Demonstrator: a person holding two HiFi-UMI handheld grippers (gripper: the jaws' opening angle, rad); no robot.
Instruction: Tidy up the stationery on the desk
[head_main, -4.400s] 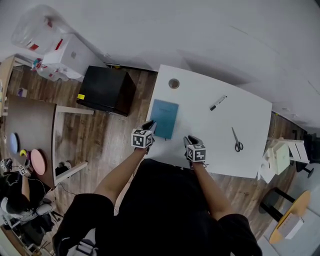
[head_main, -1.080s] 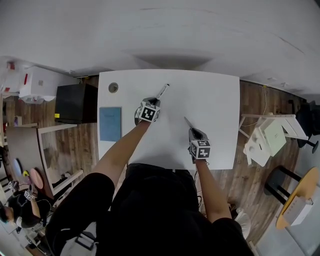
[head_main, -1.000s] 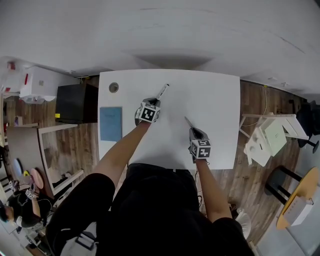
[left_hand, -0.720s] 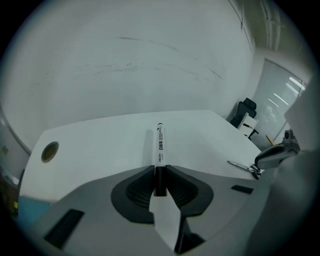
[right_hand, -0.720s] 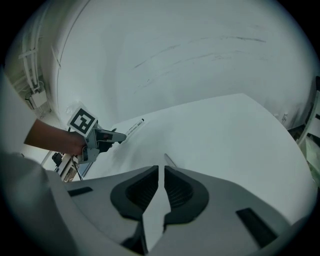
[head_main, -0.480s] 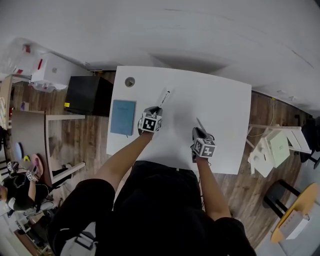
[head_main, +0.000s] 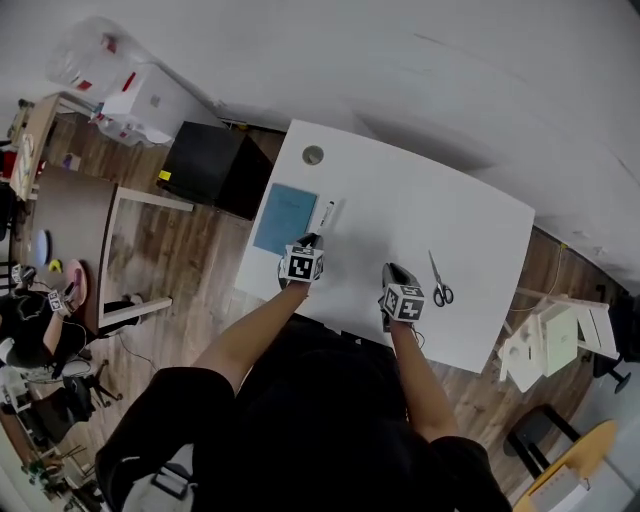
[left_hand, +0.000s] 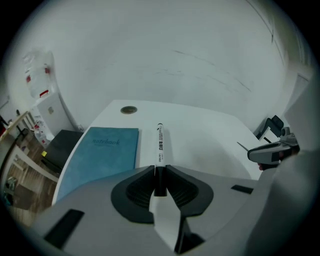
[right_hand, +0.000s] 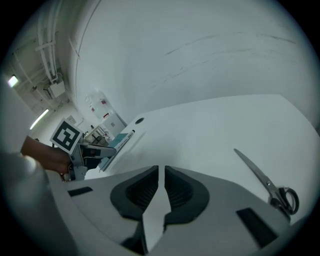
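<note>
Only its own view shows left gripper (left_hand: 159, 168) fingers clamping marker (left_hand: 160, 144); right gripper (right_hand: 161, 171) fingers closed

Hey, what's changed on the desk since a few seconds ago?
The left gripper took the marker from the desk's far side and brought it beside the notebook, still clamped. The right gripper pulled back from the scissors, which lie free to its right. The notebook stayed put.

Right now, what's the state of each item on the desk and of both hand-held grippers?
Left hand-held gripper: shut on the marker.
Right hand-held gripper: shut, nothing between its jaws.
Marker: clamped, pointing away alongside the notebook.
Notebook: closed, flat on the desk.
Scissors: blades closed, lying free on the desk.
</note>
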